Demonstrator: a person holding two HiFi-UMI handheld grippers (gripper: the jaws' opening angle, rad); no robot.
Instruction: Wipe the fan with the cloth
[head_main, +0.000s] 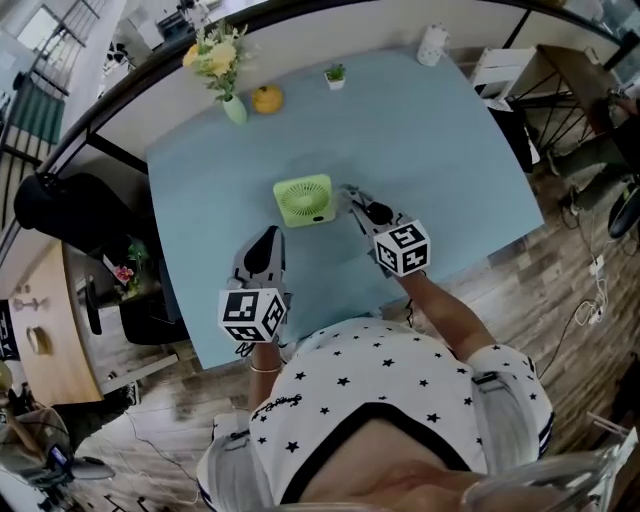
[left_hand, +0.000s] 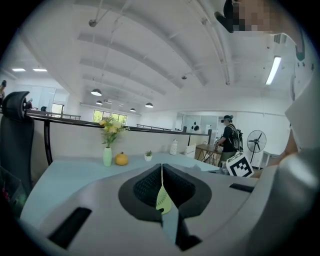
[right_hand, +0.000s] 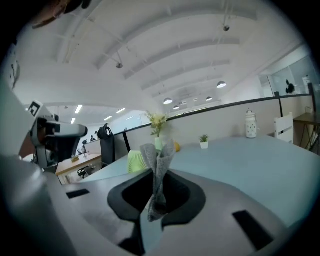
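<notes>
Clamped on the cloth (right_hand: 158, 162), the right hand-held gripper (head_main: 356, 203) sat at the fan's (head_main: 304, 200) 3 o'clock, likely poised to wipe, while the left hand-held gripper (head_main: 266, 242), jaws together and empty, hung at 7 o'clock.

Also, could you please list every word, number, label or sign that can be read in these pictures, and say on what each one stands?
No text can be read in any view.
On the shirt: a short line of script, too small to read.
On the left marker cube and the right marker cube: only black-and-white square patterns, no letters.
On the fan and the cloth: no print visible.
</notes>
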